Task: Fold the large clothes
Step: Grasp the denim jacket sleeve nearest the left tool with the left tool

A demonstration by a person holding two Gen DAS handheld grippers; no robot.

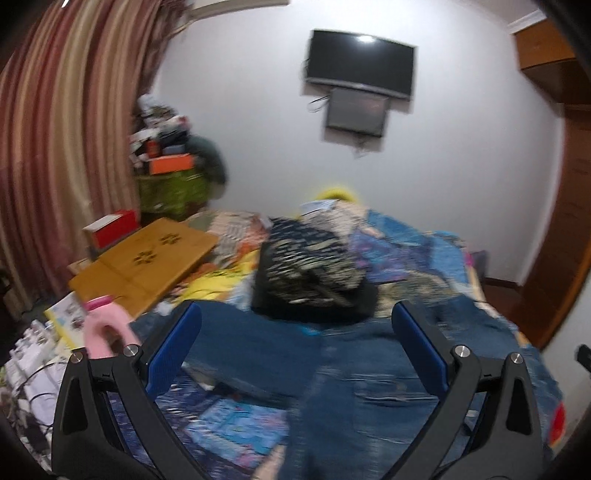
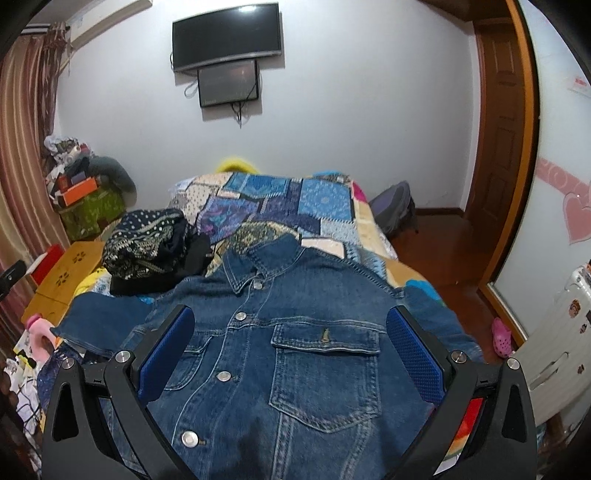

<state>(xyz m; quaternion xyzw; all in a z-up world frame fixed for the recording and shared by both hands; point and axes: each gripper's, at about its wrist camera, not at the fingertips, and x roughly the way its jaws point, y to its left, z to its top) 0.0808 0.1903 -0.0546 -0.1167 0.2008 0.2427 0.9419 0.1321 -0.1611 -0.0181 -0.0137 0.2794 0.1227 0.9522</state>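
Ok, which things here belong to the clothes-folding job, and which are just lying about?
Job:
denim jacket, spread front-up on the bed
left gripper, open
right gripper, open

Lying about:
patterned dark clothes
patchwork quilt
wooden board
red box
pink bottle
television

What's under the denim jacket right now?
The denim jacket lies buttoned, front up, on the patchwork quilt, which shows beyond its collar. Whatever lies beneath the jacket's body is covered. Both claws are open above it.
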